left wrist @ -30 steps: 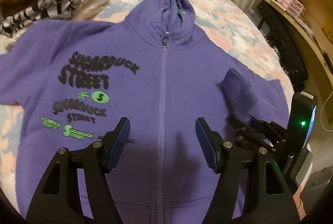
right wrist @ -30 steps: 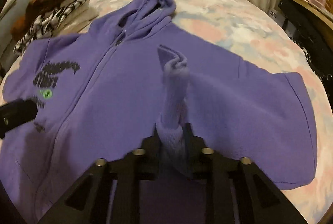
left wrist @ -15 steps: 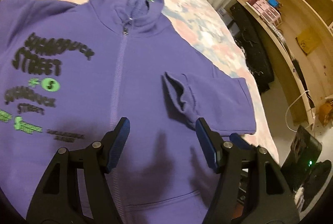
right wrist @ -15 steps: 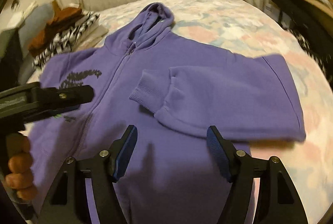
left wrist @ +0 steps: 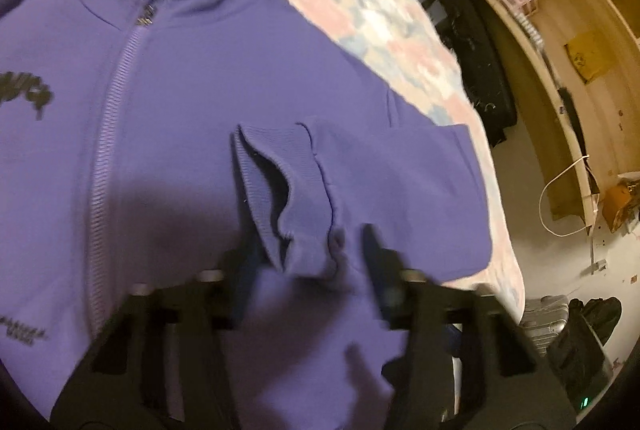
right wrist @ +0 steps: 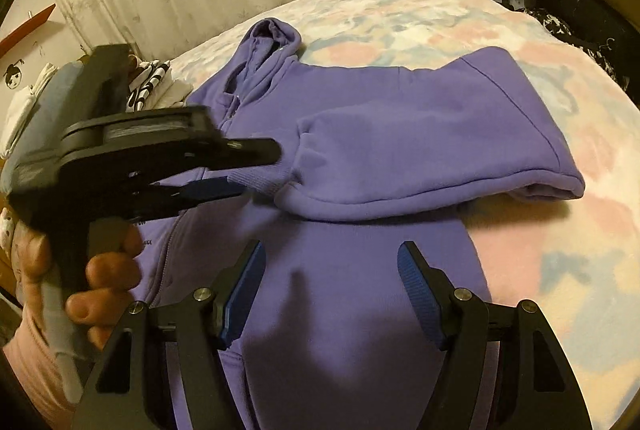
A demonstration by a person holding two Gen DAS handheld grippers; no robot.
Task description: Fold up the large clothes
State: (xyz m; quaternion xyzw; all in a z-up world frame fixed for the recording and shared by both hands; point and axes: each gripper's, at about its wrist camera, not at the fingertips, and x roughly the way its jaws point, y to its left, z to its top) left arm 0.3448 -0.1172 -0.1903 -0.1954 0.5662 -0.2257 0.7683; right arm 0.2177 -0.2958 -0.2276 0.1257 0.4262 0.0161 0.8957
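Since the earlier frame the left gripper has advanced to the folded sleeve's cuff; its fingers have just been closing, now narrow, cuff edge between them, contact unclear. The right gripper hangs wide, holding nothing. One purple hoodie lies on the floral bed; print blurred. Beyond: one clothes pile, shelving.

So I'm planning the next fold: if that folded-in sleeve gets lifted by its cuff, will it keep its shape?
Probably not. The sleeve lies limp with soft rounded edges, so it would likely droop. Its ribbed cuff already gapes and puckers between the left gripper pads, suggesting it bunches. Thick fleece seems unlikely to slip.
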